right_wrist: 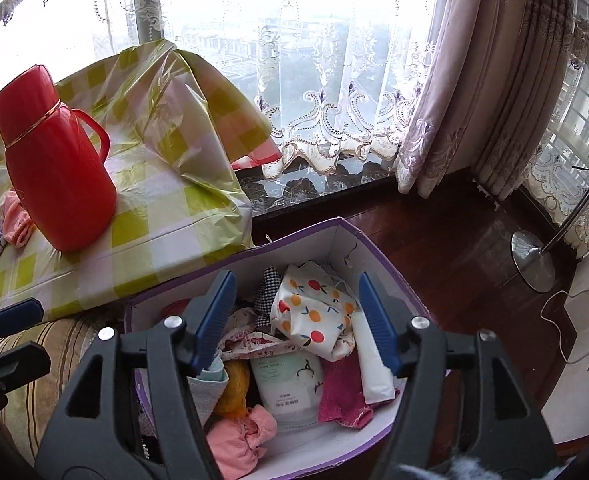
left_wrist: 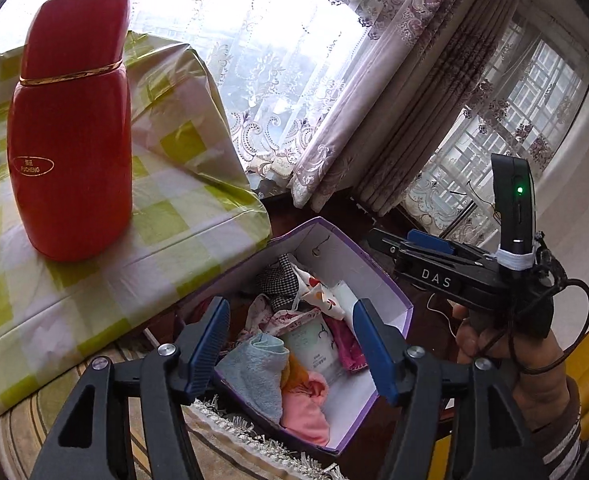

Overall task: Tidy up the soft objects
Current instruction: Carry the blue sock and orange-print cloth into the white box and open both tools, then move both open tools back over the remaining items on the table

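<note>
A purple cardboard box point(left_wrist: 390, 280) with a white inside stands on the floor beside the table; it also shows in the right wrist view point(right_wrist: 350, 240). It holds several soft things: a light blue cloth point(left_wrist: 258, 376), a pink cloth point(left_wrist: 306, 408), a fruit-print cloth point(right_wrist: 314, 316), a magenta cloth point(right_wrist: 342, 392) and a white tissue pack point(right_wrist: 290, 388). My left gripper point(left_wrist: 294, 348) is open and empty just above the box. My right gripper point(right_wrist: 298, 320) is open and empty above the box; it also shows in the left wrist view point(left_wrist: 378, 242).
A red thermos point(left_wrist: 70, 136) stands on the table with a green checked cloth point(left_wrist: 182, 216). More soft items point(right_wrist: 14, 216) lie on the table at the left. A striped rug point(left_wrist: 222, 448) lies under the box. A lamp base point(right_wrist: 532, 260) stands on the wooden floor at the right.
</note>
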Tool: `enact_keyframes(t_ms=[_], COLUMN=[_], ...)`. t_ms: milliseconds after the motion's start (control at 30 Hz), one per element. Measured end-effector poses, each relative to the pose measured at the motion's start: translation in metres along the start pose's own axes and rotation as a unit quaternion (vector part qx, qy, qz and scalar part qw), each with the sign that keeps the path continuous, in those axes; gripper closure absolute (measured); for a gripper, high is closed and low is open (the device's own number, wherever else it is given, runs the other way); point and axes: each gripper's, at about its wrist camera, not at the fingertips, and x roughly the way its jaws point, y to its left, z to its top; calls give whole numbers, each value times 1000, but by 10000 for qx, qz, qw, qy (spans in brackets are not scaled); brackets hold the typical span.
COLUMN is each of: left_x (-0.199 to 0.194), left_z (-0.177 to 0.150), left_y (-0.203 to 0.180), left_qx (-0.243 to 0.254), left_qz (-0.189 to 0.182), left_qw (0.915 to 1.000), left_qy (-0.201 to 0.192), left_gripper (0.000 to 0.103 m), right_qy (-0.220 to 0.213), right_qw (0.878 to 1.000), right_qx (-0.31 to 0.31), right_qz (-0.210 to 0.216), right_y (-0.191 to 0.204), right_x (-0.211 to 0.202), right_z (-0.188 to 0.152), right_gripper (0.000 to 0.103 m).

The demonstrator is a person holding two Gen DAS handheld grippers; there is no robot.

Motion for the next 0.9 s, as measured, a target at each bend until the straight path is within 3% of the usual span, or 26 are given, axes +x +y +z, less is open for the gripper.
enact_keyframes(t_ms=[433, 700, 900], left_x=[-30, -58, -88], left_z=[-3, -12, -16], left_y=[42, 86, 130], left_qx=[-353, -758, -1095], left_qz=[384, 754, 1200], left_qw=[9982, 9933, 9847], left_qy=[-285, -443, -633], left_gripper=[38, 38, 38], right_qy=[-7, 19, 32], right_qw=[9984, 9912, 9829], right_qx=[-414, -860, -1115], right_qz=[392, 1002, 1468], right_y=[56, 104, 144], right_x=[-15, -23, -29], right_z=[-3, -13, -21], right_gripper=[34, 31, 31])
